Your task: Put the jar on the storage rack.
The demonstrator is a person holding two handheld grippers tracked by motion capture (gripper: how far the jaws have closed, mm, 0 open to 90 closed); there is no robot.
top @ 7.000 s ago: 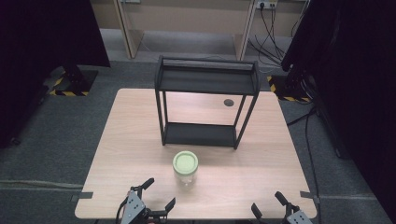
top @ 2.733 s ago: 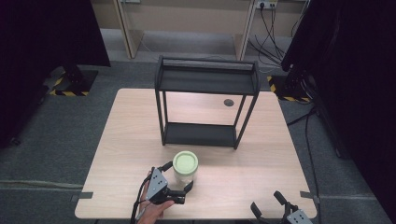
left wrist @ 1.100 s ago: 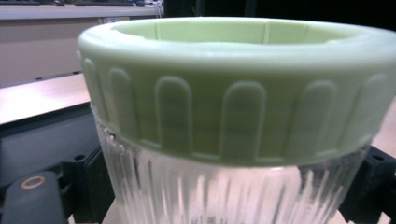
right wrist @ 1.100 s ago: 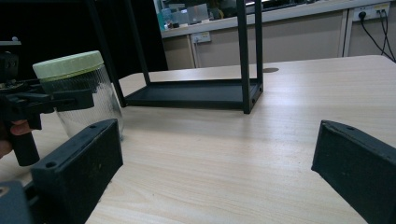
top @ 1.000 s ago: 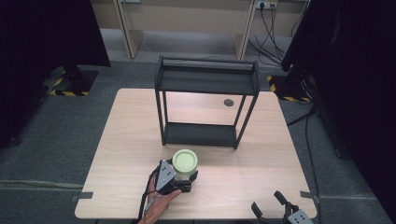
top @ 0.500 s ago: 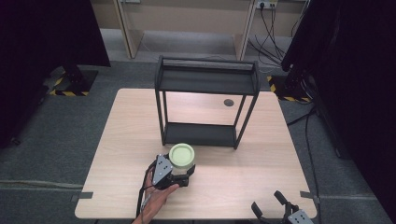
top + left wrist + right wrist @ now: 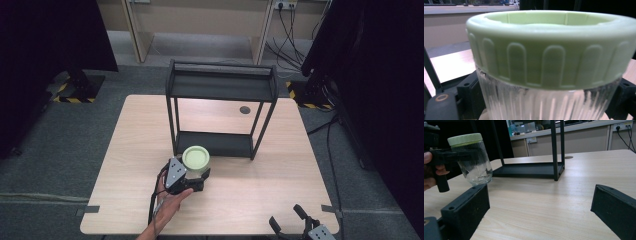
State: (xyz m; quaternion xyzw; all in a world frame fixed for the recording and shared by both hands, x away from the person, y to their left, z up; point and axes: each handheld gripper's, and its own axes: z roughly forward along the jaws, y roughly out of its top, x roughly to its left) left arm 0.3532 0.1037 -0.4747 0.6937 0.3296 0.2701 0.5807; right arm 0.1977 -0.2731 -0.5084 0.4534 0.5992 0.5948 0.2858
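A ribbed clear glass jar [image 7: 476, 167] with a pale green screw lid [image 7: 196, 157] is in front of the black two-tier rack [image 7: 222, 87]. My left gripper [image 7: 197, 176] is shut on the jar just under the lid. Its black fingers [image 7: 466, 93] press the glass from both sides, and a hand [image 7: 170, 205] holds the gripper from below. In the right gripper view the jar leans slightly, and I cannot tell whether its base touches the table. My right gripper [image 7: 286, 216] stands open at the table's near right edge with nothing between its jaws [image 7: 540, 188].
The rack's lower shelf [image 7: 529, 170] sits low on the wooden table [image 7: 280, 170] just behind the jar. A round cable hole [image 7: 244, 109] is in the table behind the rack. Black screens and cables [image 7: 350, 100] stand around the table on the grey floor.
My left gripper came in from the near edge, closed on the jar, and has shifted it a little toward the rack. The right gripper has stayed at the near right edge.
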